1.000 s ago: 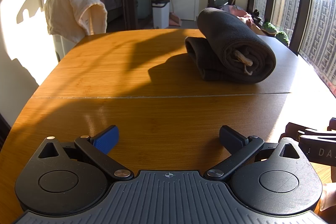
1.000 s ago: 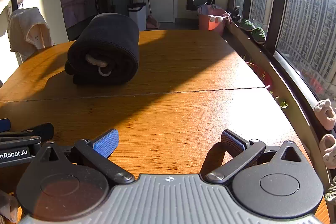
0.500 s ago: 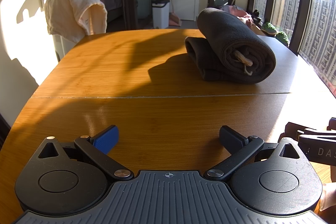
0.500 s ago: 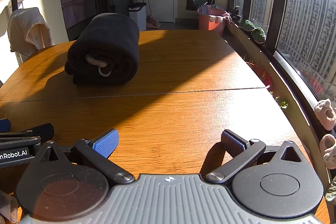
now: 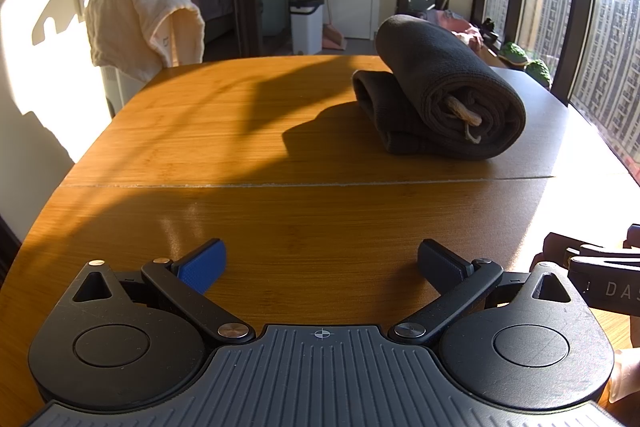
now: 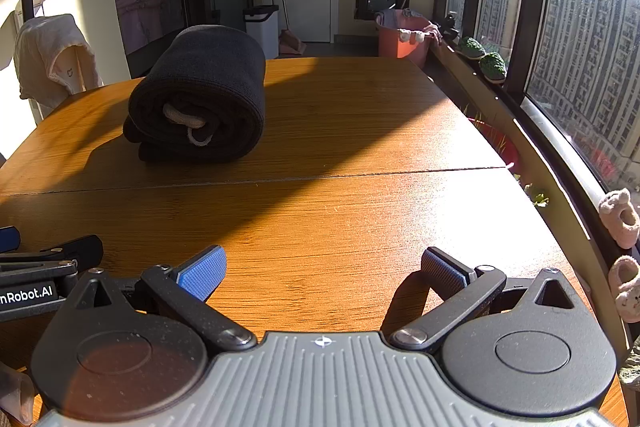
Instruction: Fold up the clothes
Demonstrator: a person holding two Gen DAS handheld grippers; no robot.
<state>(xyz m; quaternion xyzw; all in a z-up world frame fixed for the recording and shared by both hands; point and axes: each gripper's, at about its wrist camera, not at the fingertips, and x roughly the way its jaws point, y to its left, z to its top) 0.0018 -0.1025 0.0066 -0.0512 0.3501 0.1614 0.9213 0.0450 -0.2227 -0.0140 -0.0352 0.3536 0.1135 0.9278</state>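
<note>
One rolled dark garment (image 5: pixel 448 95) on one wooden table (image 5: pixel 280 219); two grippers, left (image 5: pixel 322 261) and right (image 6: pixel 324 269); one pale cloth (image 5: pixel 140 23) draped behind; one white bin (image 5: pixel 306 25); one orange tub (image 6: pixel 402 37); two green plants (image 6: pixel 482 57) on the sill

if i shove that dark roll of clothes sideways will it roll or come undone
The dark roll is soft knit cloth, so it would probably squash and flop before it slides. It sits on a folded layer, which likely stops free rolling. Its outer edge looks untucked and the cord hangs loose, so it may unwind. Both grippers are open, away from it.
</note>
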